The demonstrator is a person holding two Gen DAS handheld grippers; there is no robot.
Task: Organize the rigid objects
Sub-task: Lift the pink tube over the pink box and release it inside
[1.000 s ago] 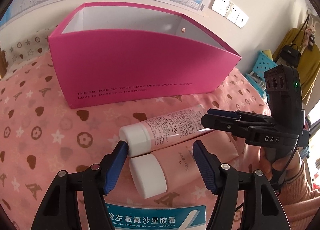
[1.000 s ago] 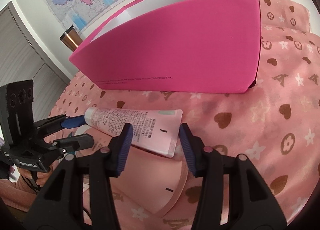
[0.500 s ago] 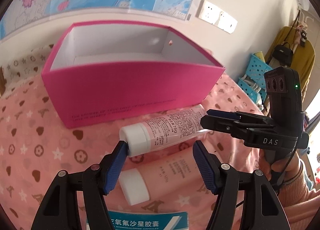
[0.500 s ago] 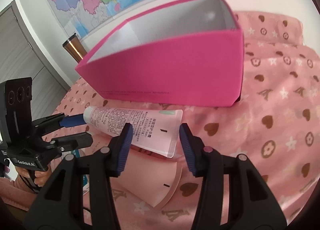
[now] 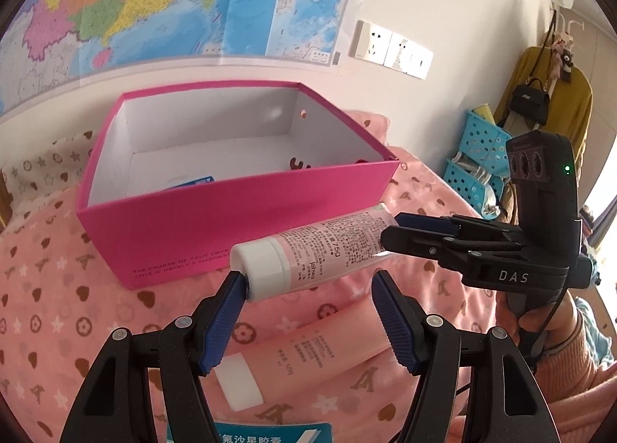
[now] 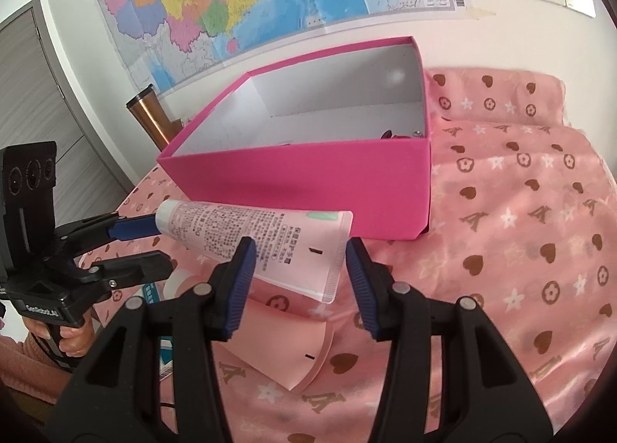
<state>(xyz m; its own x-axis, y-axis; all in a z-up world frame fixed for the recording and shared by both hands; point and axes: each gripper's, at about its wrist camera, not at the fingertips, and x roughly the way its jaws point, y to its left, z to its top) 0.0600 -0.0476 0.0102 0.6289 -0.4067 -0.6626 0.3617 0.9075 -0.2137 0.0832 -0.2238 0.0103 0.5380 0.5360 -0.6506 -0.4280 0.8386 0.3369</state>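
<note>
Right, status. My right gripper (image 6: 300,246) is clamped across the flat crimped tail of the pink tube (image 6: 239,227), 1 pad on each edge of the crimp. The left gripper (image 5: 307,279) sits about half open with no grip. Only its left pad (image 5: 227,311) touches the tube's white cap (image 5: 262,265); the right pad stands well apart from the tube body.

The tube spans between the 2 grippers, clear of the cloth (image 5: 58,308), cap end at my left gripper, tail at my right.

Just beyond both grippers is the pink box (image 5: 231,211), open on top, with its long front wall facing me. Inside it I can see a blue-edged item (image 5: 193,182) near the left gripper's side and something dark red toward the right corner; I can't tell what either is.

Below the lifted tube, between the left gripper's fingers, a 2nd, larger pink tube (image 5: 308,350) lies flat on the cloth. A blue-and-white medicine carton (image 5: 250,433) sits right under the left gripper.

Past the box on the left-gripper side stands a copper tumbler (image 6: 148,115).
</note>
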